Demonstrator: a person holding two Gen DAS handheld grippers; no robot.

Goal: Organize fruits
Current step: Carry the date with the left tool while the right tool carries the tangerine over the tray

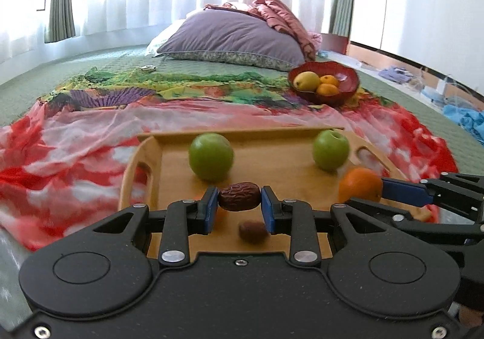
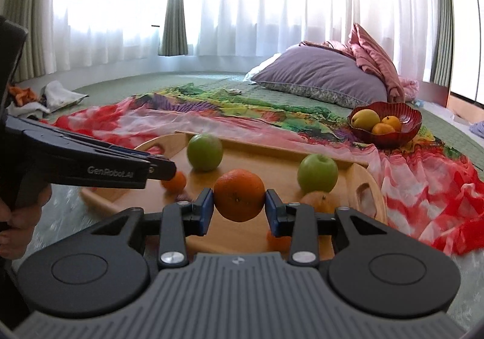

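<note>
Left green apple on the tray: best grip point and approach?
Grip the left green apple across its widest middle, coming in from the near side over the wooden tray. It is round, stands free, with bare tray on both flanks for the fingers.

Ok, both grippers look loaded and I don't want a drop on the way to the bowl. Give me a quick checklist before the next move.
1. Left gripper shut on the date, pads at both ends: ok.
2. Right gripper shut on the orange, gripped across its middle: ok.
3. Both fruits lifted off the tray: ok.
4. Room in the red bowl, which holds three fruits on its left side: ok.
5. Path over the cloth to the bowl free of obstacles: ok.
6. Grippers apart enough not to collide: cannot tell.
</note>
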